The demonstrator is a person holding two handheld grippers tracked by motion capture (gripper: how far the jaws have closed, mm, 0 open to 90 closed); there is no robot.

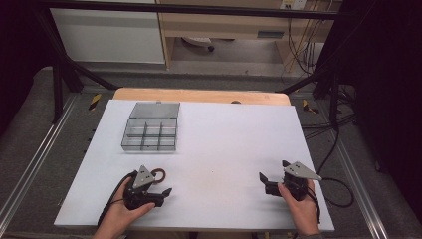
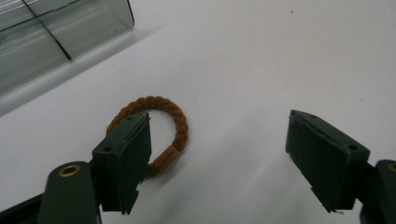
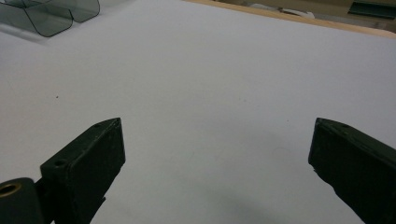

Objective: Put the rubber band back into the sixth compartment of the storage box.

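A brown beaded bracelet [image 1: 160, 173] lies flat on the white table sheet [image 1: 219, 139], left of the middle and near the front. My left gripper [image 1: 163, 183] sits right at it, held by a hand. In the left gripper view the bracelet [image 2: 176, 119] lies beside the left jaw, which hides part of the ring; the left gripper [image 2: 219, 119] is open wide and the space between the jaws holds nothing. My right gripper [image 1: 272, 170] rests at the front right, also hand-held. In its own view the right gripper [image 3: 217, 123] is open over bare sheet.
A clear grey compartment box [image 1: 149, 133] with its lid folded back stands at the back left; its corner shows in the left gripper view [image 2: 46, 37] and the right gripper view [image 3: 51, 16]. Wooden table edge [image 1: 199, 94] runs behind the sheet. Cables hang at the right.
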